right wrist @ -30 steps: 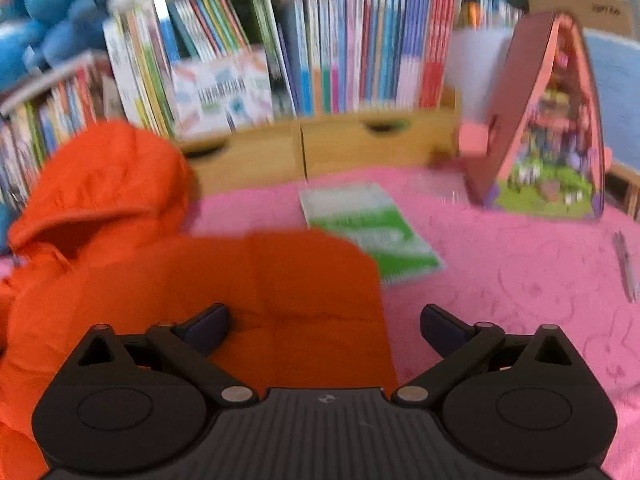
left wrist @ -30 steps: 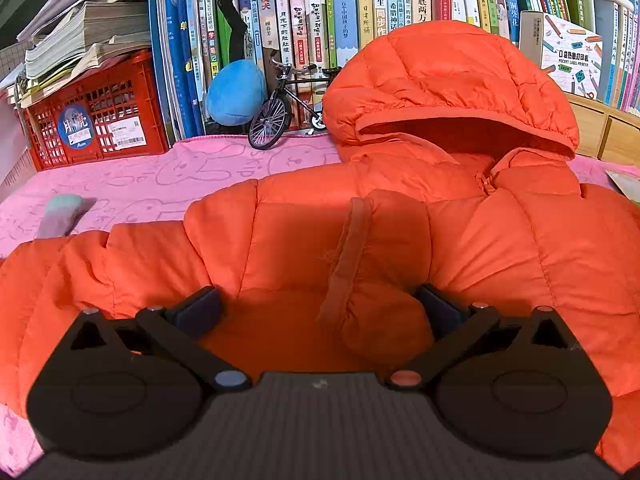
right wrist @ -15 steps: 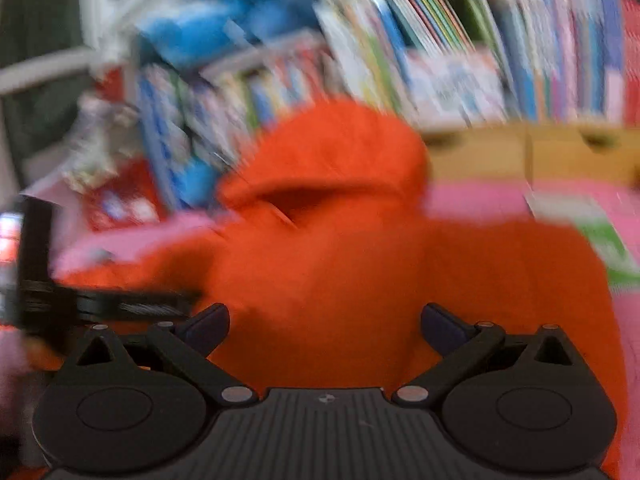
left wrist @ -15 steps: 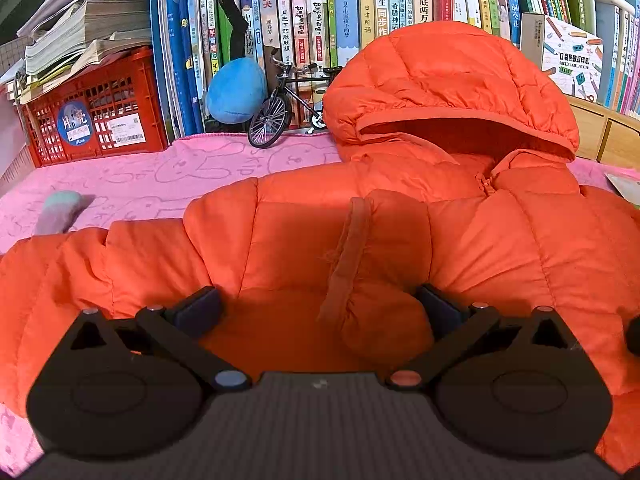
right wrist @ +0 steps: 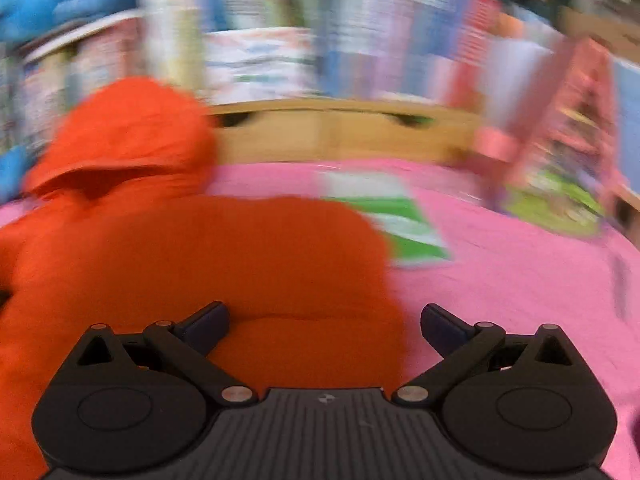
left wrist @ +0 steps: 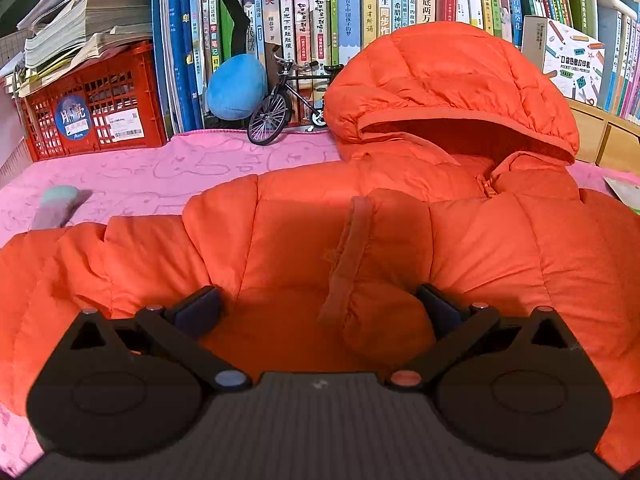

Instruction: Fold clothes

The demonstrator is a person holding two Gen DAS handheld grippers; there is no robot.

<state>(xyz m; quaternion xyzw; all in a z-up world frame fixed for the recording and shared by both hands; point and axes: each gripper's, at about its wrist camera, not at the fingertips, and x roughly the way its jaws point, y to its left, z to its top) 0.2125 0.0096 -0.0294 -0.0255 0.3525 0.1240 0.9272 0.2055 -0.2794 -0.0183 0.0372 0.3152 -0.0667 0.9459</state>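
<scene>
Bookshelves (left wrist: pixel 360 20) run along the back, with a pink cloth (left wrist: pixel 140 176) over the table. We've got the orange hooded puffer jacket (left wrist: pixel 400 220) spread across the middle of the left wrist frame, hood at the upper right and one sleeve folded over the chest. Our left gripper (left wrist: pixel 318 308) hangs low over that sleeve, jaws wide apart, holding nothing. The right gripper (right wrist: pixel 324 320) is wide open too, empty, over the jacket's edge; that view is really blurry. A green booklet (right wrist: pixel 396 220) lies just beyond. Looks like we're mid sleeve-folding, so next we'd probably pinch the other sleeve at lower left and bring it across.
</scene>
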